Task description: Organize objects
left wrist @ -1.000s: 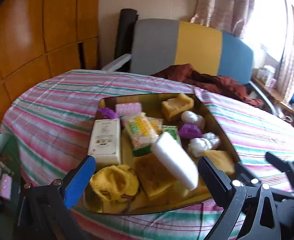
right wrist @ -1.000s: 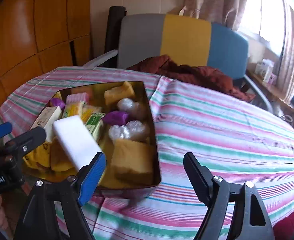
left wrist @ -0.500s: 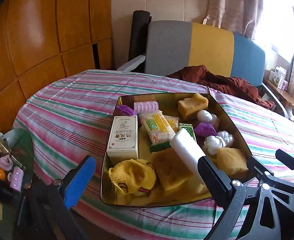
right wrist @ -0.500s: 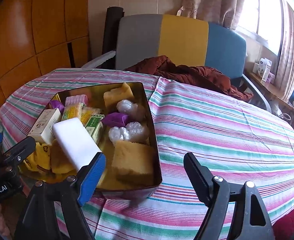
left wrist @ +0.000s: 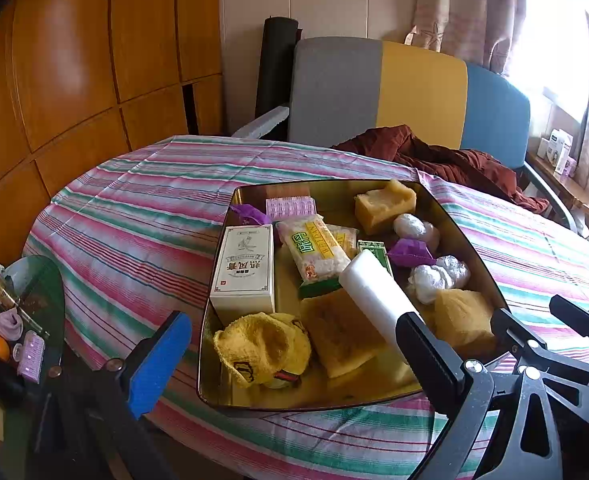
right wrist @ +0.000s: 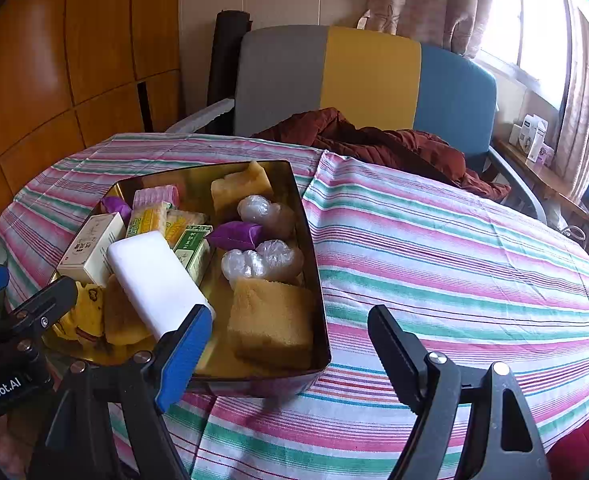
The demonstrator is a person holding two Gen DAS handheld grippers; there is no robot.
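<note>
A gold metal tin (left wrist: 466,236) (right wrist: 323,336) sits on the striped tablecloth, full of items: a white foam block (left wrist: 374,300) (right wrist: 154,280), a white carton (left wrist: 246,268) (right wrist: 90,248), yellow sponges (left wrist: 338,332) (right wrist: 270,316), a yellow cloth (left wrist: 262,348), snack packets (left wrist: 314,248), purple wrappers (left wrist: 408,252) (right wrist: 234,236) and clear-wrapped balls (left wrist: 438,276) (right wrist: 262,260). My left gripper (left wrist: 290,356) is open and empty, hovering over the tin's near edge. My right gripper (right wrist: 290,344) is open and empty at the tin's near right corner.
The round table (right wrist: 454,248) has a pink, green and white striped cloth. A grey, yellow and blue chair (left wrist: 406,92) with a maroon garment (right wrist: 374,144) stands behind it. A low glass side table (left wrist: 22,320) with small items is at the left. Wooden wall panels are at the left.
Both grippers have pulled back and risen a little from the tin, so more of the table shows. The items in the tin have not moved.
</note>
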